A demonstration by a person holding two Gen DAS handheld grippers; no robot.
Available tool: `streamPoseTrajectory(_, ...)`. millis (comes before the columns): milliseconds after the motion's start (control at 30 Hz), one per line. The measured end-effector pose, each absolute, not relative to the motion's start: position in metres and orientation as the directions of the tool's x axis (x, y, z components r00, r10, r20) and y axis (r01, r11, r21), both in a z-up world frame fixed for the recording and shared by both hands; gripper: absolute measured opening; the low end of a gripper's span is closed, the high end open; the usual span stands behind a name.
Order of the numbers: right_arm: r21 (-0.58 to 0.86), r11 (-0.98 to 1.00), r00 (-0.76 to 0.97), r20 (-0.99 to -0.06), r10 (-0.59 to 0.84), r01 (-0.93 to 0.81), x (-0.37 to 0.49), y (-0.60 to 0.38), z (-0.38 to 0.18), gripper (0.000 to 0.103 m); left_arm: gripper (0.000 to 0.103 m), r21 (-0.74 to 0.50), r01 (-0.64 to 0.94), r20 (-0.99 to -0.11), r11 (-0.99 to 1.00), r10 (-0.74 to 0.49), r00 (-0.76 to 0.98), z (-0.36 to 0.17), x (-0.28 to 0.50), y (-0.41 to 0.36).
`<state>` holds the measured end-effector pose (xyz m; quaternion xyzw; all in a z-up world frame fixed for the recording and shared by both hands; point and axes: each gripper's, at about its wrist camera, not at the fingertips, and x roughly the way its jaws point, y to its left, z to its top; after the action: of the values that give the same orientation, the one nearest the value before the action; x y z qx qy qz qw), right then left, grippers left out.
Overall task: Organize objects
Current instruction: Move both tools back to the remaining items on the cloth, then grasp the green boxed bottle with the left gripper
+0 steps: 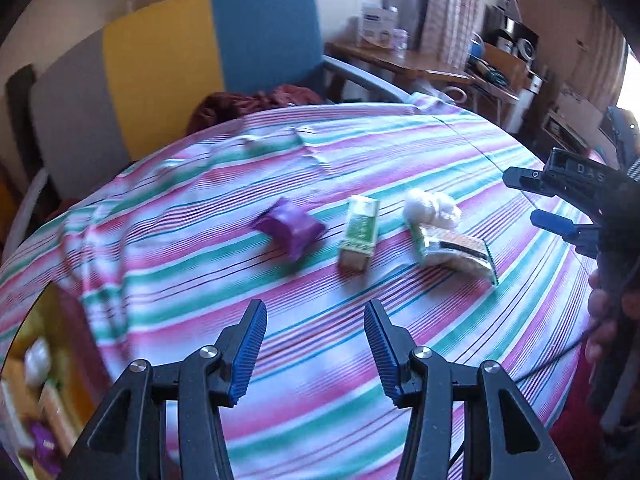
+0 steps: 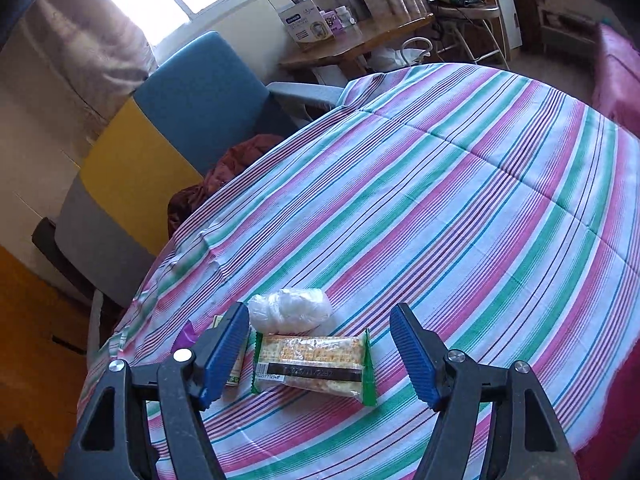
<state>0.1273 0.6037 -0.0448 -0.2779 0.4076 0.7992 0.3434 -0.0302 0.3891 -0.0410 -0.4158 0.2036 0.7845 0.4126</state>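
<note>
Open striped cloth all round us, with 4 small items bunched in 1 row

We see the pink, green and white striped tablecloth [image 2: 460, 200] bare beyond and right of the row; the purple foil packet [image 1: 289, 229], the green and white upright carton [image 1: 357, 237], the white plastic-wrapped bundle [image 2: 290, 309] and the green-edged cracker packet [image 2: 314, 364] stand close together, the last 2 touching, and the blue, yellow and grey chair back [image 2: 160, 136] walls the far-left edge.

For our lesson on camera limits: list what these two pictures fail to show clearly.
- Purple packet: left view, motion blur hides its print.
- Green box: right view, mostly behind a gripper finger.
- Cracker packet: label text too small.
- Things at lower left edge: left view, blurred, cut off.
</note>
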Motion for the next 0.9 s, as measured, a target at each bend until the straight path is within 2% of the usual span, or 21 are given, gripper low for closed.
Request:
streamPoseTrajectory(433, 0.501, -0.42, -0.628, -0.738, 0.249, -0.756, 0.123, 0.606, -0.055, 0.078, 0.052, 0.051, -0.886, -0.83, -0.461, 0.474, -0.295, -0.074, -0.047, 0.487)
streamPoseTrajectory(600, 0.504, -0.455, -0.639, -0.74, 0.211, -0.734, 0.12, 0.605, -0.057, 0.078, 0.051, 0.055, -0.896, -0.872, -0.441, 0.416, -0.258, -0.102, -0.057, 0.509)
streamPoseTrajectory(667, 0.496, -0.456, -0.63, -0.748, 0.209, -0.739, 0.119, 0.605, -0.059, 0.078, 0.03, 0.047, -0.884, -0.877, -0.465, 0.405, -0.259, -0.109, -0.06, 0.507)
streamPoseTrajectory(733, 0.488, -0.454, -0.62, -0.757, 0.205, -0.746, 0.118, 0.606, -0.063, 0.078, 0.03, 0.007, -0.885, -0.864, -0.466, 0.443, -0.24, -0.107, -0.056, 0.496)
streamPoseTrajectory(900, 0.478, -0.454, -0.615, -0.756, 0.223, -0.752, 0.12, 0.608, -0.061, 0.078, 0.03, 0.017, -0.865, -0.851, -0.501, 0.447, -0.276, -0.098, -0.037, 0.457)
